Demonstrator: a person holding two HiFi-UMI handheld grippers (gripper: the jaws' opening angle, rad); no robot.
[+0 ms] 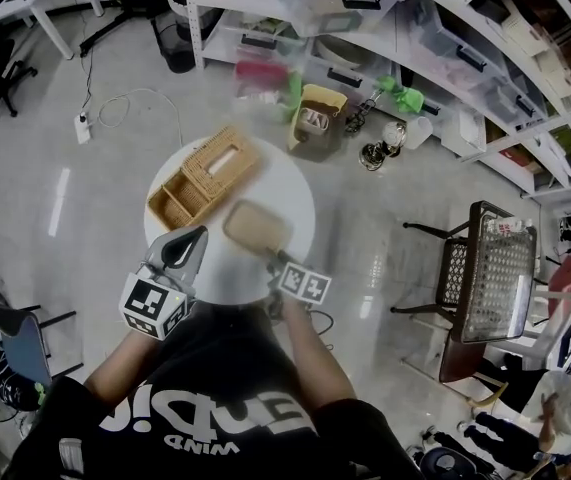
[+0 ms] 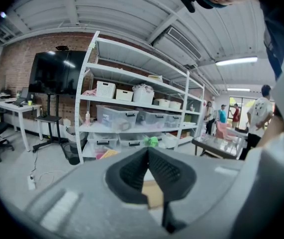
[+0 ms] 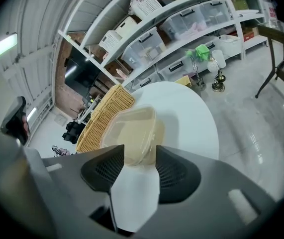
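Note:
A tan plastic container (image 1: 255,226) with a clear lid lies in the middle of a round white table (image 1: 290,193). My right gripper (image 1: 273,258) is at the container's near corner. In the right gripper view the container (image 3: 132,128) has its near edge between the fingertips of the right gripper (image 3: 140,153), which stand open and wide apart. My left gripper (image 1: 197,236) hovers over the table's near left edge with its tips together. In the left gripper view the left gripper (image 2: 147,153) is shut on nothing and points level at the shelves.
A wicker basket (image 1: 205,176) with compartments sits on the table's far left, also seen in the right gripper view (image 3: 107,111). Shelves with plastic bins (image 1: 345,8) line the back. A yellow bin (image 1: 317,113) stands on the floor, and a glass-topped side table (image 1: 495,268) stands at right.

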